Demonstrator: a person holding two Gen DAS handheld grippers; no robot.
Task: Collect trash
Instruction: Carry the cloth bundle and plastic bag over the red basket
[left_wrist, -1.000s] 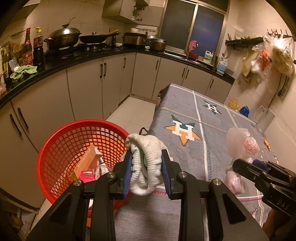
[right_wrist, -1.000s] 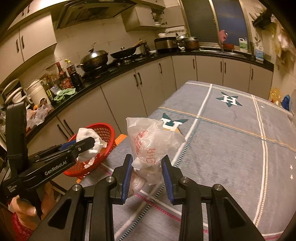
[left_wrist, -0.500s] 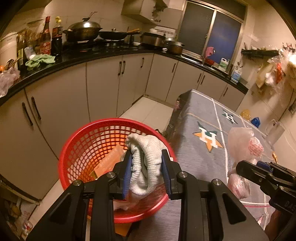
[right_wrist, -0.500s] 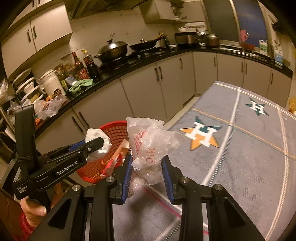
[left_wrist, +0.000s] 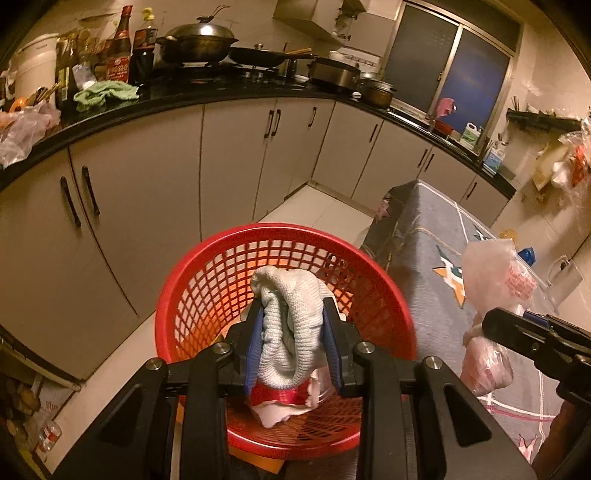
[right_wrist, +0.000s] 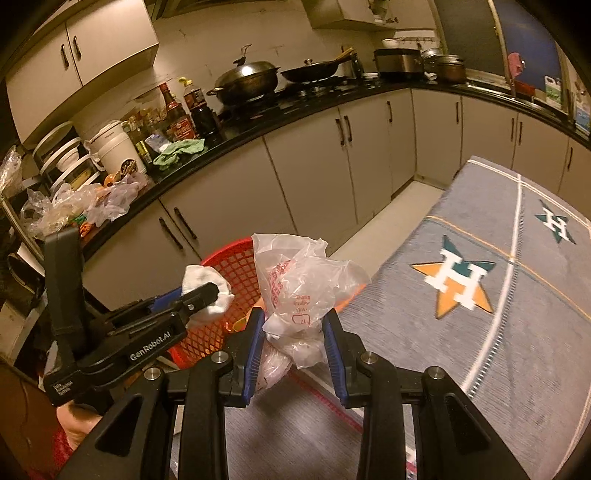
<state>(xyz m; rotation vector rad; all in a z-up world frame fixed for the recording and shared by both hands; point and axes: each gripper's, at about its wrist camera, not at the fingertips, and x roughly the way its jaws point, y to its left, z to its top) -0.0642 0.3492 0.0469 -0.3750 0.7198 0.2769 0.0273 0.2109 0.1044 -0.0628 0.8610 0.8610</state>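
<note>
The left gripper (left_wrist: 293, 338) holds a bunched white knitted cloth (left_wrist: 291, 325) pinched between its blue-padded jaws, and it hangs directly over the open mouth of the red mesh basket (left_wrist: 207, 295). The basket stands on the pale tiled floor (left_wrist: 321, 206), just beside the end of the table (left_wrist: 428, 266) with its grey cloth printed with star emblems. Down in the basket, below the cloth, lie a few scraps: something red and something pale, hard to make out more closely.

The right gripper (right_wrist: 293, 345) has its jaws closed on a crumpled clear plastic bag (right_wrist: 299, 288) with red printing; the bag bulges above and below the pads. It is held over the table edge, close to the basket's rim. In the right wrist view the left gripper shows from the side, cloth at its tip above the basket, with a hand (right_wrist: 79, 424) under its handle.

Behind runs a black kitchen counter (left_wrist: 207, 96) with a wok (left_wrist: 197, 42), bottles and a green rag (left_wrist: 105, 94)
</note>
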